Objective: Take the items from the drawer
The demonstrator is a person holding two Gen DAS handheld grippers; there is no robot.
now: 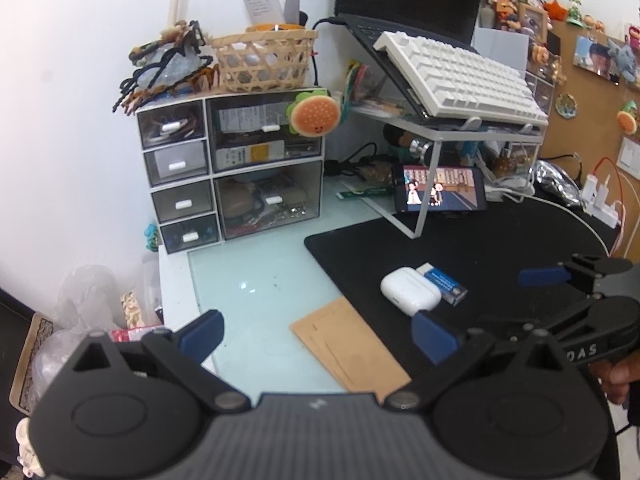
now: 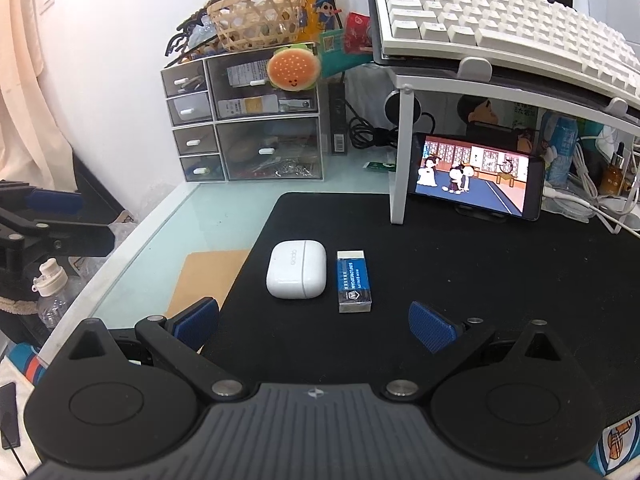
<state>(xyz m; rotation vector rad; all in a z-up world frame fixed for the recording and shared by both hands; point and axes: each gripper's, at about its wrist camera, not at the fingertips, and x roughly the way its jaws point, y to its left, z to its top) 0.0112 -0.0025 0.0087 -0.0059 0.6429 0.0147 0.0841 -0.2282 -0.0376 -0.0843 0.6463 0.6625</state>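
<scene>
A small white drawer unit [image 1: 230, 168] [image 2: 244, 120] with clear-fronted drawers stands at the back left of the desk, all drawers pushed in. A white earbud case [image 2: 297, 269] [image 1: 410, 290] and a blue-sleeved eraser [image 2: 354, 282] [image 1: 444, 282] lie side by side on the black mat [image 2: 460, 272]. My left gripper [image 1: 318, 334] is open and empty above the glass desk edge, well short of the drawers. My right gripper [image 2: 314, 326] is open and empty just in front of the case and eraser; it also shows in the left wrist view at right [image 1: 560, 280].
A brown card [image 1: 348, 350] [image 2: 208, 276] lies on the glass. A white stand [image 2: 404, 140] carries a keyboard [image 2: 500, 28] over a phone [image 2: 476, 176] playing video. A woven basket [image 1: 262, 60] tops the drawers. Cables and chargers sit at the right. Bottles and bags lie beyond the desk's left edge.
</scene>
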